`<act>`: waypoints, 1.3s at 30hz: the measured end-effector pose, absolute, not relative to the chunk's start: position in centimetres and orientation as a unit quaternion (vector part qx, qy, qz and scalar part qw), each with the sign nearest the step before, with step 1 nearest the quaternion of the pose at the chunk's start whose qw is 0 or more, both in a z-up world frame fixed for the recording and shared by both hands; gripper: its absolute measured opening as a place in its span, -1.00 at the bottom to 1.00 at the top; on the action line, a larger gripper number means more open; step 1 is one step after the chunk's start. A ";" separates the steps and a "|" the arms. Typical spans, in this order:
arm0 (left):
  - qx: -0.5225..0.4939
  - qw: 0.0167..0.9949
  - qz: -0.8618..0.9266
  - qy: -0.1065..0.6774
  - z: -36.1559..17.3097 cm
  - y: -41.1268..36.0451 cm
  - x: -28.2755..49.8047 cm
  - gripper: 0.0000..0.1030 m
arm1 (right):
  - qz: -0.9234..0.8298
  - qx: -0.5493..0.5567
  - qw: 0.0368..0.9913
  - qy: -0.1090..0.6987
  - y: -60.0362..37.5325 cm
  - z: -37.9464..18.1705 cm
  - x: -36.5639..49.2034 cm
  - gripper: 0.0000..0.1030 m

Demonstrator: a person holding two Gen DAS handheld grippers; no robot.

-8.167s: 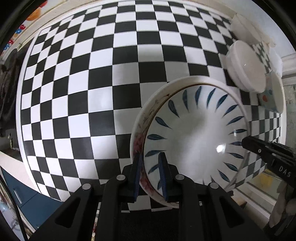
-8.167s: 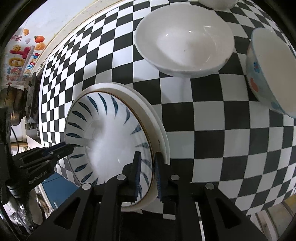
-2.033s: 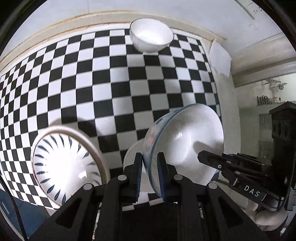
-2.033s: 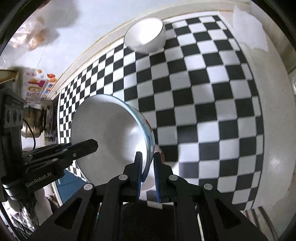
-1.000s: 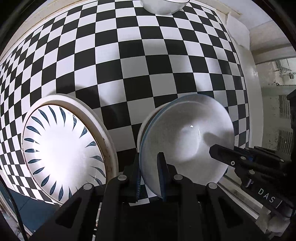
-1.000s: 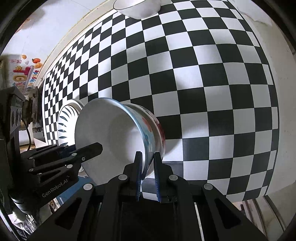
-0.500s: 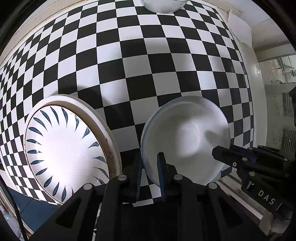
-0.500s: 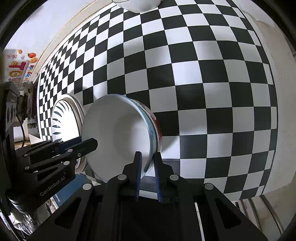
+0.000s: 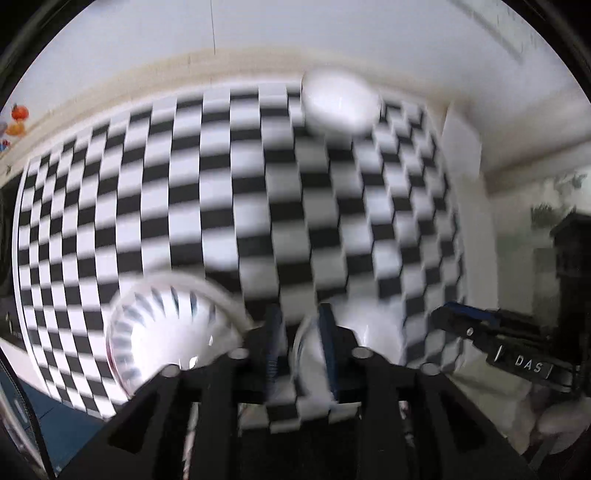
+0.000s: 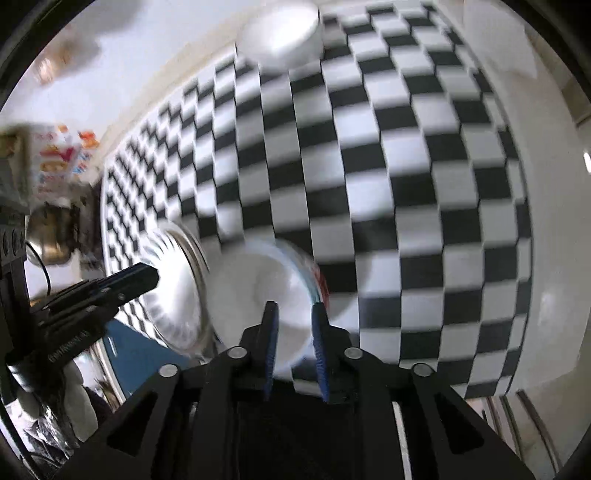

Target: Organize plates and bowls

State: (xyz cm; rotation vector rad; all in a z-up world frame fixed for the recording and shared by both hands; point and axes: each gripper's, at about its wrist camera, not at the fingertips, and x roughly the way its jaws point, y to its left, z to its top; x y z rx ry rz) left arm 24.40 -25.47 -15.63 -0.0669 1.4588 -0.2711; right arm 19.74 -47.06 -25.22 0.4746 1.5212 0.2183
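Both views are motion-blurred; fine detail is unreliable.

Left wrist view, left to right: the blue-leaf plate (image 9: 162,332) lies flat on the checkered table (image 9: 221,184) at the lower left, near the table's front edge. Just to its right, the left claw (image 9: 299,343) is released: its blue-padded fingers (image 9: 274,332) stand apart, and the near rim of the white bowl (image 9: 373,332) shows in the gap without visible contact on either side. The bowl sits on the table beside the plate. Further right, the right claw (image 9: 454,314) reaches in from the edge of the frame. A second white bowl (image 9: 340,103) stands at the far side of the table, near the wall, well apart from the others.

Right wrist view, left to right: the left claw (image 10: 147,275) enters from the left, its tip over the blue-leaf plate (image 10: 173,295). The white bowl (image 10: 266,288), with a red and blue pattern on its outer wall, rests just beside the plate. The right claw (image 10: 293,332) is released, its fingers (image 10: 269,332) spread to either side of the bowl's near rim. The second white bowl (image 10: 280,33) stands at the top, at the table's (image 10: 406,166) far edge.
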 end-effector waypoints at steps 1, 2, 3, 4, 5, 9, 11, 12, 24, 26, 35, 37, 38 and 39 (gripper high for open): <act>-0.035 0.743 -0.123 0.657 -15.1 -25.6 26.3 -0.39 | 0.098 0.219 0.702 0.671 -47.7 -24.4 20.8 -0.31; -0.038 0.745 -0.122 0.654 -15.0 -25.7 27.5 -0.39 | 0.096 0.225 0.709 0.662 -48.2 -23.9 22.0 -0.18; -0.042 0.746 -0.121 0.653 -15.1 -25.9 29.1 -0.39 | 0.092 0.232 0.716 0.652 -48.9 -23.4 23.3 -0.15; -0.052 0.744 -0.121 0.656 -15.4 -26.0 30.9 -0.39 | 0.088 0.241 0.722 0.642 -49.5 -23.1 24.8 -0.15; -0.066 0.736 -0.122 0.663 -16.2 -26.2 33.2 -0.39 | 0.085 0.249 0.727 0.634 -50.0 -22.9 26.3 -0.15; -0.100 0.711 -0.125 0.685 -19.5 -27.1 39.3 -0.39 | 0.071 0.272 0.745 0.605 -51.6 -23.3 33.4 -0.15; -0.109 0.701 -0.121 0.694 -21.2 -27.5 41.7 -0.39 | 0.066 0.282 0.745 0.601 -52.0 -24.1 36.8 -0.15; -0.114 0.698 -0.118 0.697 -22.0 -27.8 42.7 -0.39 | 0.064 0.283 0.745 0.601 -52.1 -24.6 38.0 -0.15; -0.096 0.684 -0.109 0.715 -27.6 -29.9 48.0 -0.80 | 0.045 0.251 0.723 0.642 -52.6 -31.7 47.9 -0.70; -0.079 0.691 -0.109 0.711 -27.3 -30.5 47.6 -0.81 | 0.036 0.234 0.727 0.644 -52.2 -32.0 48.2 -0.79; -0.056 0.707 -0.105 0.697 -25.2 -30.1 45.8 -0.81 | 0.040 0.214 0.732 0.646 -50.9 -31.0 47.2 -0.80; -0.057 0.712 -0.109 0.692 -24.1 -29.9 45.1 -0.81 | 0.042 0.216 0.734 0.642 -50.9 -30.1 46.6 -0.80; -0.057 0.715 -0.111 0.688 -23.4 -29.7 44.6 -0.81 | 0.043 0.218 0.736 0.640 -50.9 -29.7 46.3 -0.80; -0.056 0.718 -0.113 0.685 -22.7 -29.6 44.1 -0.81 | 0.044 0.219 0.738 0.636 -50.8 -29.1 45.8 -0.81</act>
